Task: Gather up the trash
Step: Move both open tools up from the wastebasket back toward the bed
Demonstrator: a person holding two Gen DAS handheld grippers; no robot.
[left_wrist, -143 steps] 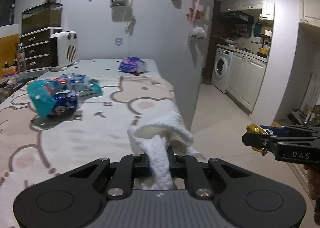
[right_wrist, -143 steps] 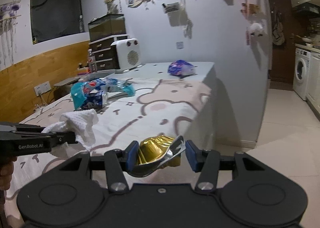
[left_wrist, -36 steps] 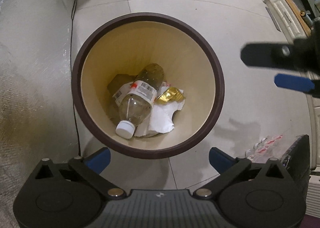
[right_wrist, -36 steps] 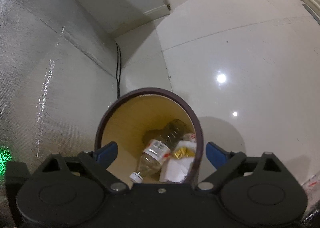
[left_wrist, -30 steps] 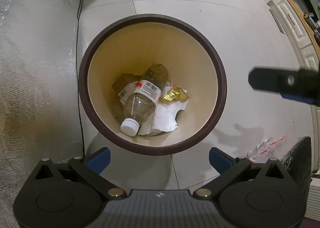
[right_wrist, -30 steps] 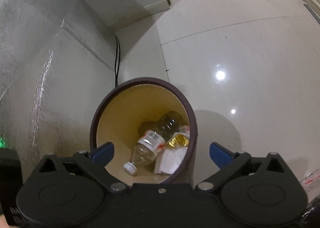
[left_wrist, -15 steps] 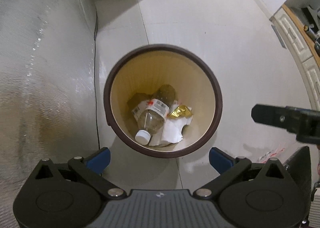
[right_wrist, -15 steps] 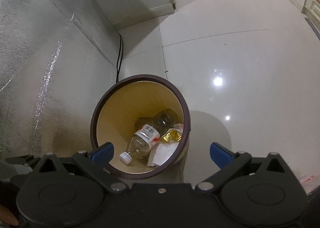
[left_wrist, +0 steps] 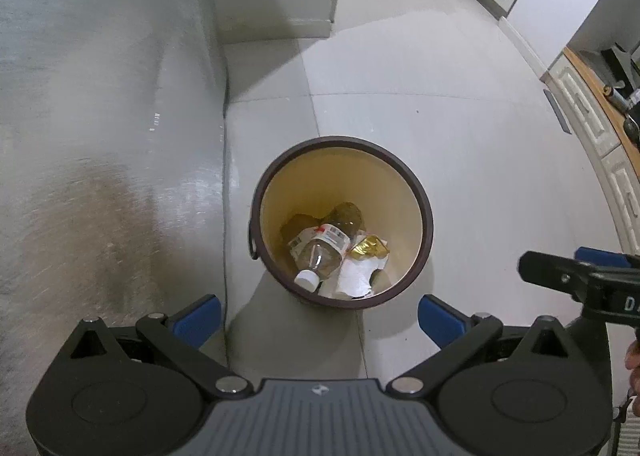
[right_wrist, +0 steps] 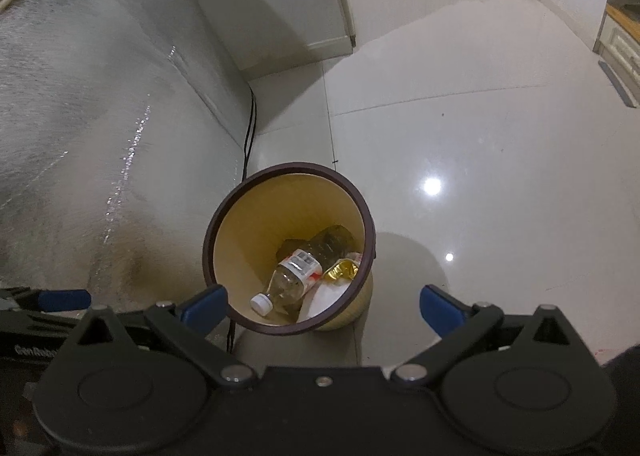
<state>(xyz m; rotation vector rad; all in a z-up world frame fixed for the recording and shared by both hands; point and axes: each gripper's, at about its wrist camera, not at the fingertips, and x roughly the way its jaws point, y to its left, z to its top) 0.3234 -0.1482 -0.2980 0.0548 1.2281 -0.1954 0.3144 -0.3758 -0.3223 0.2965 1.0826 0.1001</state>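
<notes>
Both grippers empty above the trash bin, jaws spread wide.
Left gripper [left_wrist: 318,312] and right gripper [right_wrist: 324,306] hold nothing. Bin [left_wrist: 427,224], brown rim and cream inside, stands on the tiled floor [left_wrist: 460,128] beside a silvery draped surface [left_wrist: 100,136]. Inside lie a clear plastic bottle [left_wrist: 320,256] with white cap, a gold wrapper [left_wrist: 368,247] and white paper [left_wrist: 354,276], touching each other.

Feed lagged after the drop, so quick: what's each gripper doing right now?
Left gripper: open, holding nothing, above the bin.
Right gripper: open, holding nothing, also above the bin.
</notes>
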